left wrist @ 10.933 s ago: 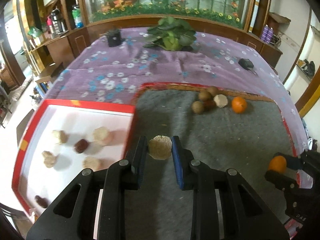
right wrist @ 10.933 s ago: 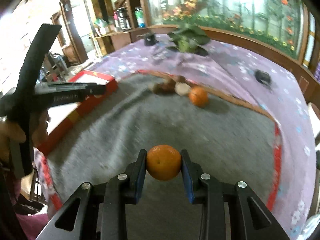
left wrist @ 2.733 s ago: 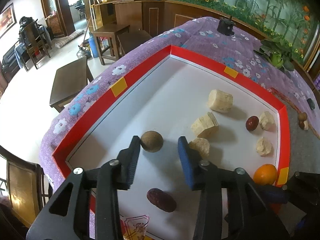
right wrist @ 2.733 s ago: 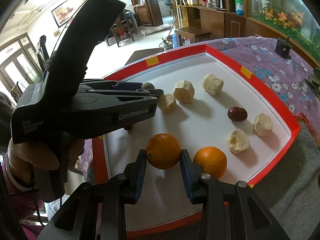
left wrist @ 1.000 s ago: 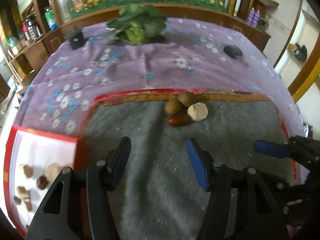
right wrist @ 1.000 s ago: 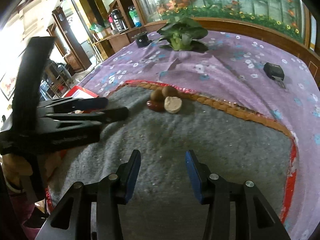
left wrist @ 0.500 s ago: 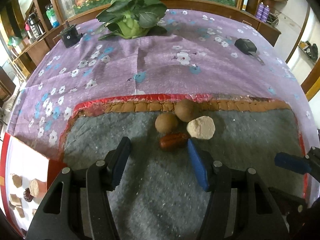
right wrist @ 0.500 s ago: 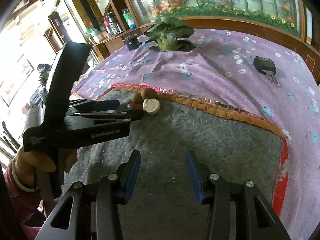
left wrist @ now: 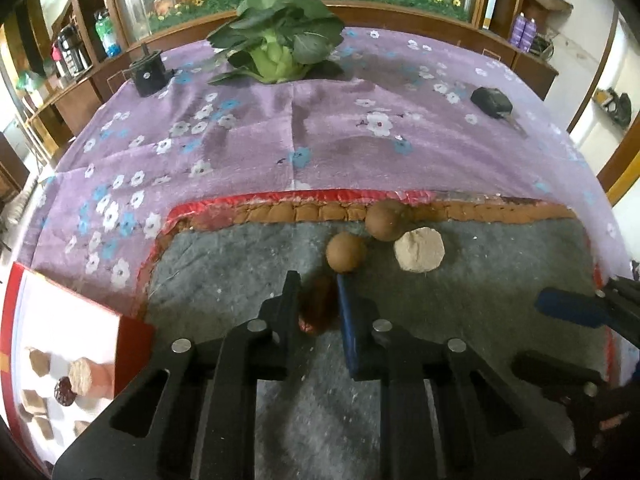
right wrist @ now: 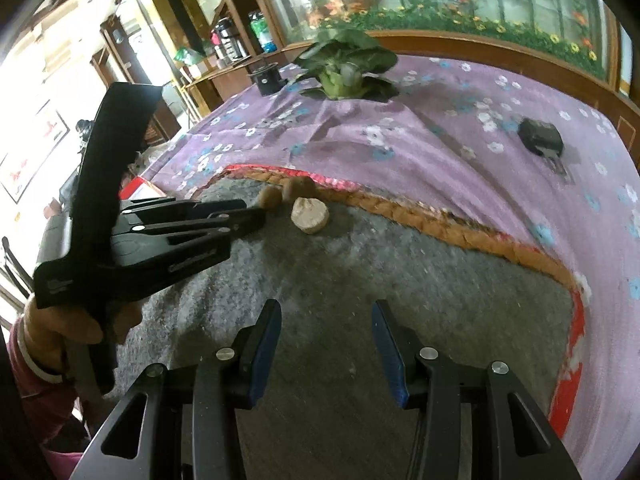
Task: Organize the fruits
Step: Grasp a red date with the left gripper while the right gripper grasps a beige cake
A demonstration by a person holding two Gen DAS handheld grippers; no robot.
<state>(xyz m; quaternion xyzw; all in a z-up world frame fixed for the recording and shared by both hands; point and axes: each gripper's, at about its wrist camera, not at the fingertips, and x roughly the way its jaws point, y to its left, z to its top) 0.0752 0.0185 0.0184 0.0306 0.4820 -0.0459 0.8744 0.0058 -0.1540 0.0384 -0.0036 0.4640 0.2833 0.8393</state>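
- Left wrist view: the left gripper has its fingers clamped on the dark red date, which sits low between the pads and looks to rest on the grey felt mat.
- We judge the step in hand to be the lift. We would raise straight up first, since one round brown fruit lies just beyond the blue fingertip and a sideways drag could knock it.
- The date is small and probably soft (easy to crush or roll out of the pads), so we would keep the grip steady and not squeeze harder.
- A second brown fruit sits against the mat's red-orange border, and the pale peeled chunk lies just beside both.
- The white tray with the red rim lies down-left, already holding pale chunks and a dark date; that is where we would carry this one, clearing the rim before lowering.
- Right wrist view: the right gripper hangs with fingers apart and nothing between them, over bare mat, well short of the fruit cluster. We would hold it back until the left is clear.
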